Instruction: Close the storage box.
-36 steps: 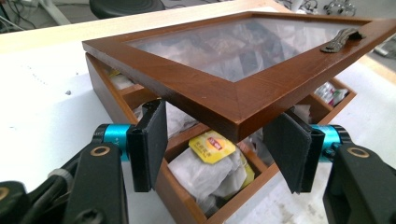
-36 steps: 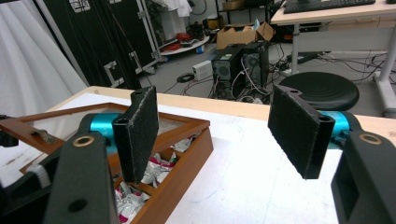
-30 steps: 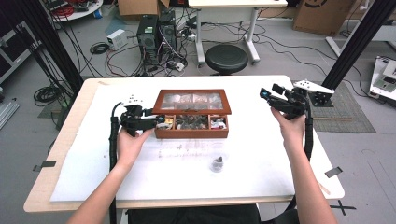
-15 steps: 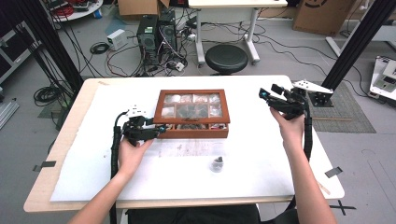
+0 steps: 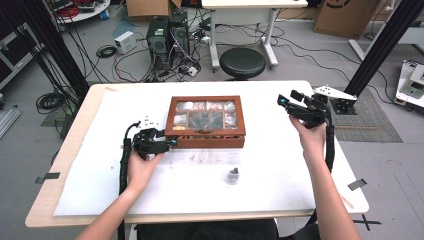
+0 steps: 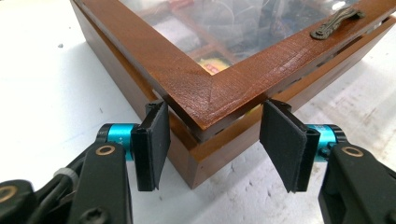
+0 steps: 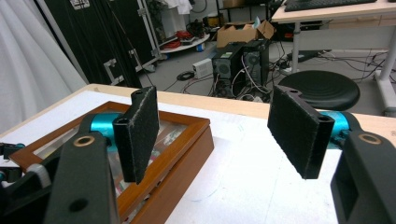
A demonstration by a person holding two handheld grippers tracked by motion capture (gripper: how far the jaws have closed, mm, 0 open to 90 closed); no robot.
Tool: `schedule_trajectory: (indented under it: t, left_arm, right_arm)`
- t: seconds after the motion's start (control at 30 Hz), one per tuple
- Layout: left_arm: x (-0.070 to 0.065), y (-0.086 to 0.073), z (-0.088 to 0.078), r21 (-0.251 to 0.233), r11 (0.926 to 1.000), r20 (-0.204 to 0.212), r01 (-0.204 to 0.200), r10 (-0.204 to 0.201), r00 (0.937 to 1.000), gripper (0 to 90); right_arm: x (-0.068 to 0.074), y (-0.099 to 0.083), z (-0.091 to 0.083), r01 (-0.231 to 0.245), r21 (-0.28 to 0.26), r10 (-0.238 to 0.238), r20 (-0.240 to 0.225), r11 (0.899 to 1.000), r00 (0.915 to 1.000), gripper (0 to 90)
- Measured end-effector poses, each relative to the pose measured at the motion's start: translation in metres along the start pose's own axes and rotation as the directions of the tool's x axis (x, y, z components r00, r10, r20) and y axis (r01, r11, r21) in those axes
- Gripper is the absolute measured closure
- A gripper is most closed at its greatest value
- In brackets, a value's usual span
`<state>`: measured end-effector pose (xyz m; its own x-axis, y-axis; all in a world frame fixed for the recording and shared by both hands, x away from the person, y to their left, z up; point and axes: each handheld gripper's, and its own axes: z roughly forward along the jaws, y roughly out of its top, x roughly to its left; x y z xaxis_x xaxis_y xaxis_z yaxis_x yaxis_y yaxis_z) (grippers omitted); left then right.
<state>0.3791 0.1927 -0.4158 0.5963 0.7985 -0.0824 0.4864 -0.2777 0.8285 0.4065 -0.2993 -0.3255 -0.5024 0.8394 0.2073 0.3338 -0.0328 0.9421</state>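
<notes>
- Forearms: 2 forearms enter from the near edge of the table (image 5: 75,200), which is covered with a white sheet.
- Small object (image 5: 232,175): a small grey item lies on the sheet, near the table's front and well apart from both grippers; its kind cannot be told.
- Left gripper (image 5: 169,143): held low at the near left corner of the wooden box (image 5: 206,121). In the left gripper view its jaws straddle that corner (image 6: 205,119), 1 pad on each side. The jaws have just been closing and now stand at a moderate gap, with the corner between them; the left pad looks just at the wood, while the right pad stands slightly clear.
- Wooden box: a brown case with a glass lid, shut, set at the table's centre; compartments with small contents show through the glass. A metal handle (image 6: 337,21) sits on the front rail of the lid.
- Right gripper (image 5: 284,102): raised above the table's right side, well apart from the box, jaws wide and empty.
- Beyond the table: a black stool (image 5: 243,62) and computer towers (image 5: 167,37) on the floor.
</notes>
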Motion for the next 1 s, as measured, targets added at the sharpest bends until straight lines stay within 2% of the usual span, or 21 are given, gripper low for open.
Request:
schedule_trajectory:
  t: [0.17,0.23,0.37,0.43,0.6,0.77,0.87,0.93,0.97,1.0]
  left_arm:
    - [-0.001,-0.001,0.0,0.012,0.9999,-0.01,-0.007,0.007,0.9999,42.5]
    - [-0.001,-0.004,0.0,0.016,0.9999,-0.011,0.003,-0.003,0.9999,42.6]
    - [0.0,-0.004,-0.004,-0.019,0.9997,-0.017,0.013,-0.013,0.9998,41.8]
    - [0.0,-0.004,-0.004,-0.022,0.9997,-0.018,0.011,-0.012,0.9998,41.9]
    - [-0.001,-0.007,0.0,0.006,1.0,-0.005,0.006,-0.006,1.0,41.8]
    - [0.0,-0.008,0.0,0.009,1.0,-0.003,0.003,-0.003,1.0,40.8]
    - [0.001,-0.008,-0.003,-0.008,1.0,-0.005,0.003,-0.003,1.0,39.4]
    - [0.004,-0.005,-0.011,-0.033,0.9994,-0.009,-0.004,0.004,1.0,38.1]
    - [0.005,-0.004,-0.016,-0.061,0.9981,-0.017,-0.008,0.007,0.9998,37.7]
    - [0.005,-0.004,-0.016,-0.061,0.9981,-0.017,-0.008,0.007,0.9998,37.7]
  right_arm:
    - [0.0,0.0,0.0,0.001,0.004,-0.001,0.0,1.0,1.0,34.3]
    - [0.0,0.0,0.0,-0.001,0.002,0.001,0.0,1.0,1.0,34.3]
    - [0.0,0.0,0.001,-0.002,0.004,0.002,-0.002,1.0,1.0,34.3]
    - [0.0,0.0,0.001,-0.002,0.004,0.002,-0.001,1.0,1.0,34.3]
    - [0.001,-0.001,0.002,0.002,0.009,-0.002,-0.004,1.0,1.0,34.3]
    - [0.0,-0.001,0.002,0.002,0.013,-0.002,-0.005,1.0,1.0,34.3]
    - [-0.001,-0.003,0.003,0.002,0.011,-0.002,-0.002,1.0,1.0,34.4]
    - [-0.001,-0.004,0.004,0.0,0.018,0.0,0.0,1.0,1.0,34.4]
    - [-0.002,-0.004,0.004,0.003,0.018,-0.003,0.001,1.0,1.0,34.4]
    - [-0.002,-0.004,0.004,-0.001,0.017,0.001,0.0,1.0,1.0,34.4]
